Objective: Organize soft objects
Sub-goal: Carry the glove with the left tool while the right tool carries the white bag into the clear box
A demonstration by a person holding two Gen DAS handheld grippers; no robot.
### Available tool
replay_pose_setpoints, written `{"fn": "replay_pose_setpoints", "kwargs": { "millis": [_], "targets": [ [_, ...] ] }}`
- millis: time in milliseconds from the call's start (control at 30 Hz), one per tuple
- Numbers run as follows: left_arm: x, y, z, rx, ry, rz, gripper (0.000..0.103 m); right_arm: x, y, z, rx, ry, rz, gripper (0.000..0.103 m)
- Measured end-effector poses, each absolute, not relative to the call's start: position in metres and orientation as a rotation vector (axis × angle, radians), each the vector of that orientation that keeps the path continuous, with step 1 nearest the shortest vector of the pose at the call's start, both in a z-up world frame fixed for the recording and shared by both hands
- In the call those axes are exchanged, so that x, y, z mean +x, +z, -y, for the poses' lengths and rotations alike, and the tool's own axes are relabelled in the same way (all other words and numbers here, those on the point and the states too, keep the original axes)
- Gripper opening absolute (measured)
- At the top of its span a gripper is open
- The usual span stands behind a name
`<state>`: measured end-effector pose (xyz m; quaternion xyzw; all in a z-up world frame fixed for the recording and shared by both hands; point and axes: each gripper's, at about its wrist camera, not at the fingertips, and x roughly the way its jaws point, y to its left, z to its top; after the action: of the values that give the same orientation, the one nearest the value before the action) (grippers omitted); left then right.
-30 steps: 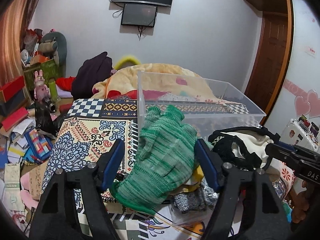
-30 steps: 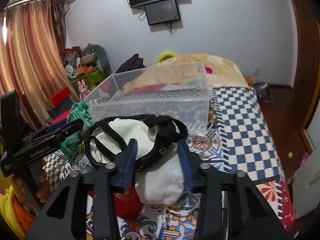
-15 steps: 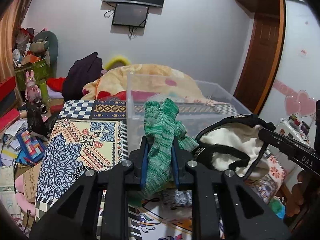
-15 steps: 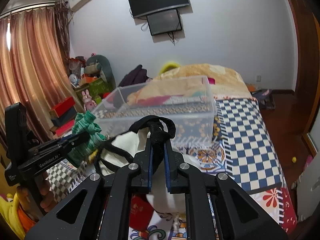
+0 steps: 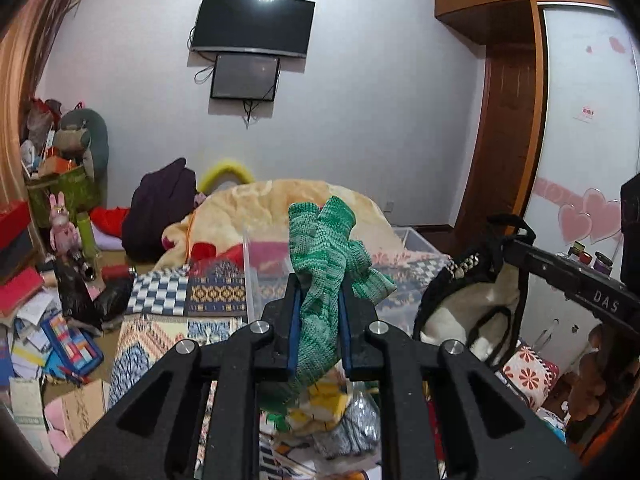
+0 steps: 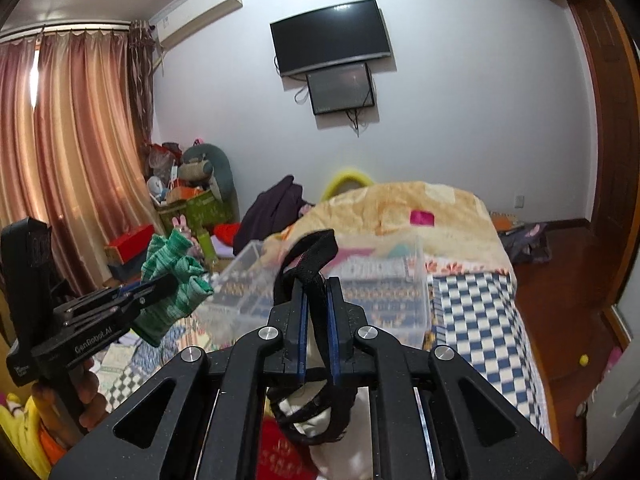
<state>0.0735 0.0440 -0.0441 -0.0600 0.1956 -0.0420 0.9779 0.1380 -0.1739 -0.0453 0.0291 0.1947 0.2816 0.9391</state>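
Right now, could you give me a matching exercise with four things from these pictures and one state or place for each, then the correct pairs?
Things:
1. green glove
2. black-and-white bag
3. clear box
4. television

States or places:
A. hangs on the wall
B. sits on the bed
C. gripped by the left tongs
D. gripped by the right tongs

Pairs: 1-C, 2-D, 3-B, 4-A

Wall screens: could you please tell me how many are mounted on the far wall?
2. The larger black TV hangs high on the wall; a smaller dark screen sits directly beneath it, cables dangling. None appear hidden.
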Motion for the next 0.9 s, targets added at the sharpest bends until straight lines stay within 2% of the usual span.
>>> {"fn": "replay_pose_setpoints", "kwargs": {
  "millis": [433,900],
  "targets": [
    [0.13,-0.039,-0.044,-0.095,-0.084,-0.434,0.016,0.18,-0.02,0.161,0.085,0.505,-0.306,0.008],
    [0.191,-0.084,-0.034,-0.085,-0.106,-0.628,0.016,0.215,-0.063,0.146,-0.011,0.47,-0.524,0.008]
  ]
}}
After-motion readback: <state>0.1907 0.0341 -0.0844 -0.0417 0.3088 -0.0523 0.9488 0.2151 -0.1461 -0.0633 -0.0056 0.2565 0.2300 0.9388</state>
